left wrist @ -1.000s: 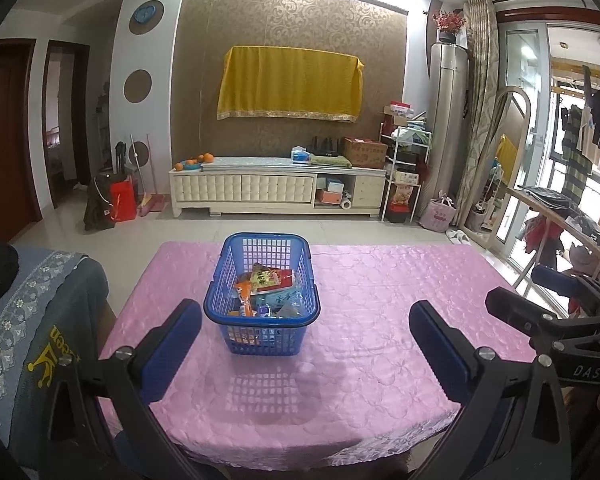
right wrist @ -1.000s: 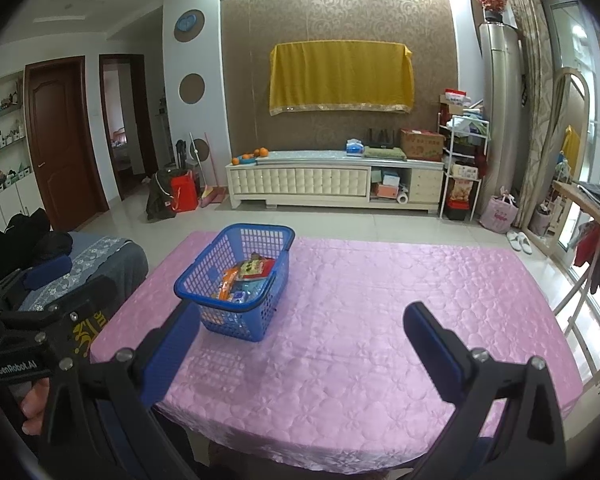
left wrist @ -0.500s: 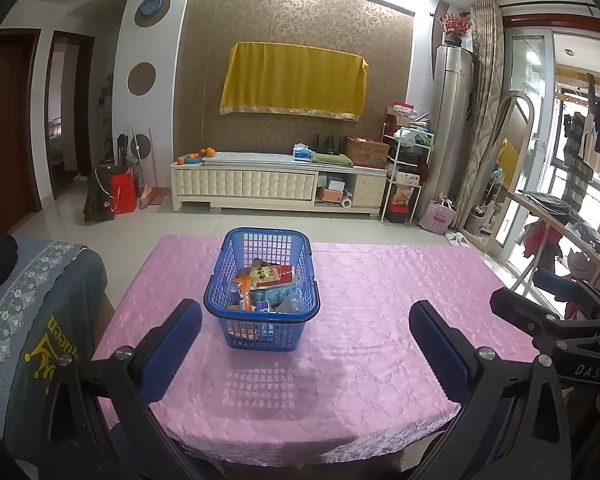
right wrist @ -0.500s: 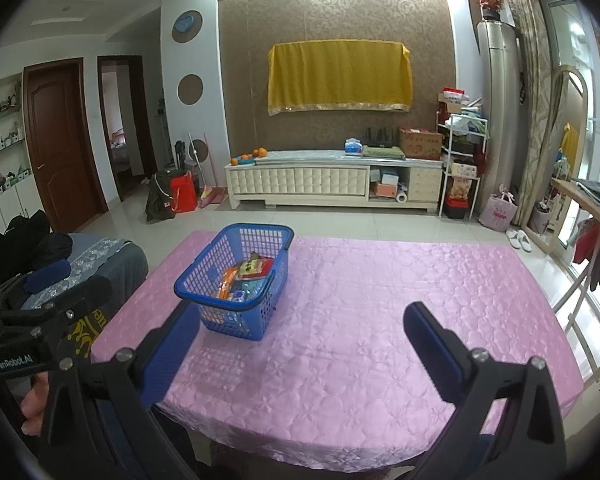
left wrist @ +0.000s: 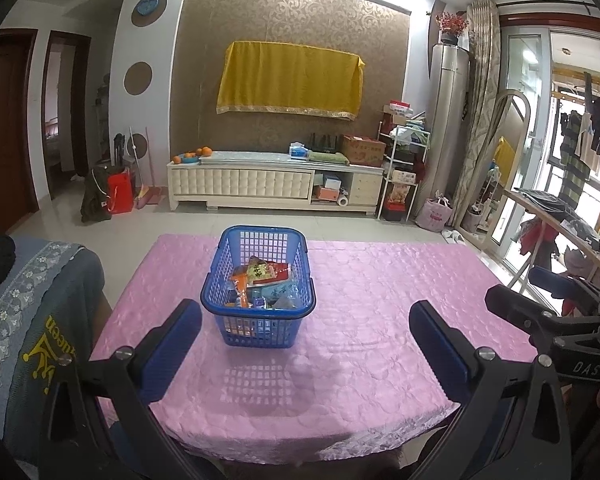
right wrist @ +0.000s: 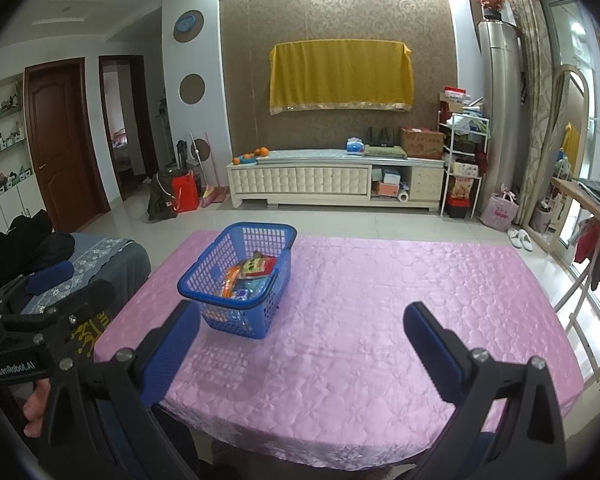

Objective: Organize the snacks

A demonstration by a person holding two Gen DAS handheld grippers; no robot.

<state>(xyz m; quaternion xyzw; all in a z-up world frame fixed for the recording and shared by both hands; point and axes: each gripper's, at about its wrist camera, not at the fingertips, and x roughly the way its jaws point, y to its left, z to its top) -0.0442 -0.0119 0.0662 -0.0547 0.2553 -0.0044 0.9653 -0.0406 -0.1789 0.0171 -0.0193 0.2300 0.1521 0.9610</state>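
Note:
A blue plastic basket (left wrist: 220, 300) stands on the pink-clothed table (left wrist: 380, 300), left of its middle, and holds several snack packets (left wrist: 264, 280). It also shows in the right wrist view (right wrist: 204, 280) with the snack packets (right wrist: 248, 276) inside. My left gripper (left wrist: 304, 320) is open and empty, held back near the table's front edge in line with the basket. My right gripper (right wrist: 300, 324) is open and empty, near the front edge, to the right of the basket. Each gripper shows at the edge of the other's view.
A chair with a grey embroidered cover (left wrist: 32, 320) stands at the table's left side. A white TV cabinet (left wrist: 268, 184) lines the far wall. A drying rack (left wrist: 560, 232) stands to the right by the window.
Both grippers have drawn slightly back and up from the table. The basket and packets have not moved. Both stay open.

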